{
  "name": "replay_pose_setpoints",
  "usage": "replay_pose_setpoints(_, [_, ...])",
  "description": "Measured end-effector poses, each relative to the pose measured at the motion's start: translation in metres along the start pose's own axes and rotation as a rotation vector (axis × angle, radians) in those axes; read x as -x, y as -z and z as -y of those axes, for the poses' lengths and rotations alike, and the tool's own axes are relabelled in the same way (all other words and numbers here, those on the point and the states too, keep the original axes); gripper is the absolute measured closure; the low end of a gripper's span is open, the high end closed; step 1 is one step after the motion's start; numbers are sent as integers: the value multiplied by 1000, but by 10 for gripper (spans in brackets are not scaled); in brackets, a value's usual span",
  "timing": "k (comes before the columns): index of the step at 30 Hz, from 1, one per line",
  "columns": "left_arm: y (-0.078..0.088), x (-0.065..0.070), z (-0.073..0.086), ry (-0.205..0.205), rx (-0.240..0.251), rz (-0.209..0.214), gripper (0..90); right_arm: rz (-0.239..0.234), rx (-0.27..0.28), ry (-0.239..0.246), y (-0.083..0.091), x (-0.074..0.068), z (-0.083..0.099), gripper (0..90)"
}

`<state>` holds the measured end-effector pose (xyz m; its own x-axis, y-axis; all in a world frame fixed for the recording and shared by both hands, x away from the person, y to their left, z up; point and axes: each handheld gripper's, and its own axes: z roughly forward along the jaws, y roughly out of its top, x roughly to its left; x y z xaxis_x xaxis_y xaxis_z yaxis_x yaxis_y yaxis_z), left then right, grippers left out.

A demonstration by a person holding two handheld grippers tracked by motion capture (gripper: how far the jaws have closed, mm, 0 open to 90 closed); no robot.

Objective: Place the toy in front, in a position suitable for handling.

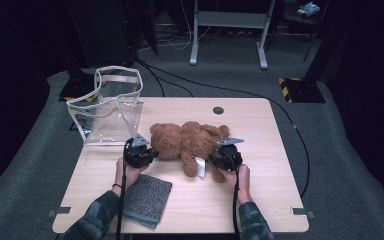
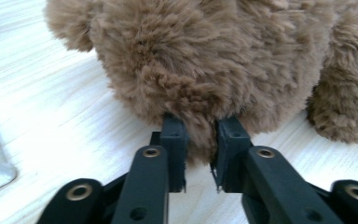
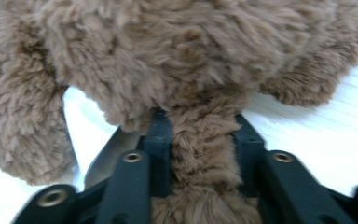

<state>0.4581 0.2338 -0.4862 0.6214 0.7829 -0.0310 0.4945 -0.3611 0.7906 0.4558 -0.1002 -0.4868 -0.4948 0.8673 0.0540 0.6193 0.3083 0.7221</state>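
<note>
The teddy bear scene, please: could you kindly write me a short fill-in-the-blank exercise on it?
1. The teddy bear lies on the ____ table.
2. The clear bag stands at the table's far ____ corner in the high view.
3. The folded grey cloth lies nearest the ____ gripper.
4. Brown ____ sits between the jaws of the right gripper.

Missing words: wooden; left; left; fur

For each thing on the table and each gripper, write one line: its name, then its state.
Teddy bear: lying on the table, gripped at both ends.
Clear bag: upright, open, empty.
Grey cloth: folded flat.
Left gripper: pinching fur.
Right gripper: clamped around a limb.
</note>
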Motion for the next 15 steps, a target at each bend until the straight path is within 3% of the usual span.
replay_pose_setpoints(1, [2,-1,0,5,-19,-20,640,-3,-19,-11,1,1,0,511])
replay_pose_setpoints(3, [4,-3,1,11,-17,-22,523,2,-14,-15,2,2,0,460])
replay_pose_setpoints(4, [7,-5,2,29,-24,-20,523,3,-17,-31,4,3,0,408])
replay_pose_setpoints(5, [11,-7,3,52,-38,2,382,4,-5,-39,8,6,2,309])
replay_pose_setpoints(6, [14,-8,4,49,-52,7,341,3,-9,-46,11,8,3,264])
replay_pose_setpoints(10, [24,-8,9,69,-48,20,267,-12,4,-50,23,12,7,185])
replay_pose_setpoints(15, [44,2,22,39,-84,27,221,-21,24,-92,45,22,29,150])
